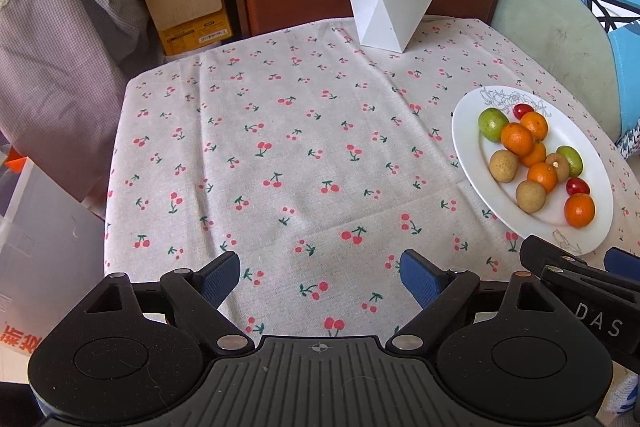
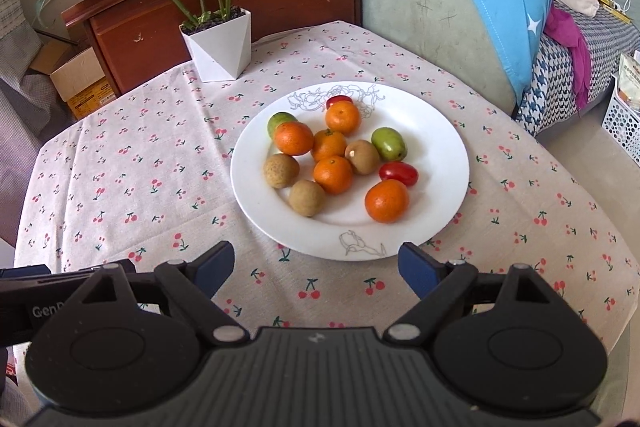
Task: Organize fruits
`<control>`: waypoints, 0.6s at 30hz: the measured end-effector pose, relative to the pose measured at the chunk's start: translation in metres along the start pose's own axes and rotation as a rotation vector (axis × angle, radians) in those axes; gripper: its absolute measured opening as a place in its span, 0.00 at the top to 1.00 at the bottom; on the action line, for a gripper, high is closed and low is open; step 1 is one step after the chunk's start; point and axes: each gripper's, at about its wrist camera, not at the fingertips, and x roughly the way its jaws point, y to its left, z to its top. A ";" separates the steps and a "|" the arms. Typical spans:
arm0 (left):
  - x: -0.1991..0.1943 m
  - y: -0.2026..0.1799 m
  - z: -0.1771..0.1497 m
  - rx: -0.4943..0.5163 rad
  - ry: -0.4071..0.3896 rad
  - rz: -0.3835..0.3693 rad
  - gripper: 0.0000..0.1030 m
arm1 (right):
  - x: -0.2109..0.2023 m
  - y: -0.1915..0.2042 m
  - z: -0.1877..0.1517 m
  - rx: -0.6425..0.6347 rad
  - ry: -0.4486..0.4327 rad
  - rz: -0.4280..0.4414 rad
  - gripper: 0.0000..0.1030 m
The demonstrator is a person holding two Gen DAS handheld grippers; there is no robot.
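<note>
My right gripper [image 2: 316, 269] stands wide, nothing between its pads. The white plate [image 2: 436, 131] lies dead ahead at 12 o'clock, its near rim just past my fingertips. My left gripper [image 1: 320, 277] is also wide and empty; from it the plate sits off at 2 o'clock. The right is nearer. Nearest fruit: an orange [image 2: 386, 201] at 1 o'clock, round, no long axis.

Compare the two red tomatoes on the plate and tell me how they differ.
The near red tomato lies in plain view beside the nearest orange, its long oval shape showing. The far red tomato sits at the back by the plate's line drawing, and is half hidden behind another orange, so its shape cannot be judged. Both are glossy red, and neither is held.
</note>
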 end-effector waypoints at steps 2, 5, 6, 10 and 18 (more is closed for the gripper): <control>-0.001 0.006 -0.005 -0.003 0.001 0.002 0.14 | -0.002 0.004 -0.006 -0.013 -0.001 0.009 0.14; 0.000 0.017 -0.012 -0.013 0.008 0.012 0.14 | -0.005 0.009 -0.017 -0.021 -0.001 0.025 0.14; 0.000 0.021 -0.014 -0.018 0.010 0.016 0.14 | -0.005 0.011 -0.020 -0.023 0.002 0.037 0.14; 0.001 0.037 -0.017 -0.046 0.017 0.018 0.14 | -0.007 0.023 -0.036 -0.057 0.011 0.083 0.14; 0.004 0.061 -0.016 -0.093 0.016 0.026 0.13 | 0.003 0.051 -0.058 -0.152 0.025 0.151 0.14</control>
